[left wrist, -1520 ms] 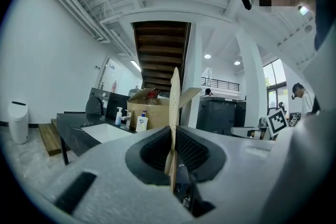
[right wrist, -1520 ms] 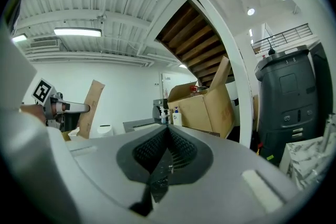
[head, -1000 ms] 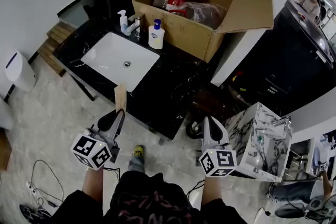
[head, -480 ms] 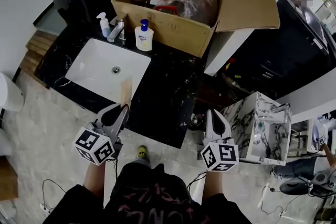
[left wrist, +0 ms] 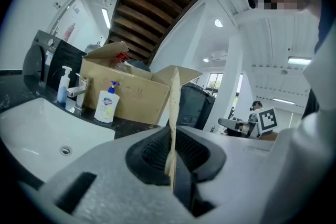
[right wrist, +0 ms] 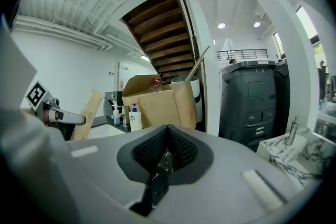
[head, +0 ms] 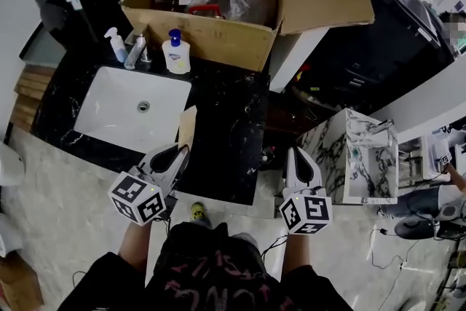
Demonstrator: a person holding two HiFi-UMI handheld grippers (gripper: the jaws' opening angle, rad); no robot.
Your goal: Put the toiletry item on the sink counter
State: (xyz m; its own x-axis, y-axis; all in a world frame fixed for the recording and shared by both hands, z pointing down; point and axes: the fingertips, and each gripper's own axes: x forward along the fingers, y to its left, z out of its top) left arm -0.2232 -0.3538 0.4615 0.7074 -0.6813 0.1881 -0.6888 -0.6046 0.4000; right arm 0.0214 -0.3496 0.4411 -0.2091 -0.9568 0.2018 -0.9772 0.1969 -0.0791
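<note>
Just short of the sink counter (head: 233, 120), we hold the tan toiletry item (head: 187, 129) clamped in our left gripper (head: 177, 155), right gripper (head: 300, 170) closed empty, and must next reach toward twelve o'clock to set it down.

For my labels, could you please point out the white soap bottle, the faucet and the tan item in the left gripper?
white soap bottle (head: 175, 58), head view, its label.
faucet (head: 137, 49), head view, its body.
tan item (head: 188, 126), head view, its exposed upper half.

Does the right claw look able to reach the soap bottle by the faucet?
Probably yes: the right claw is shut and empty, and only bare counter lies between it and the soap bottle.
</note>
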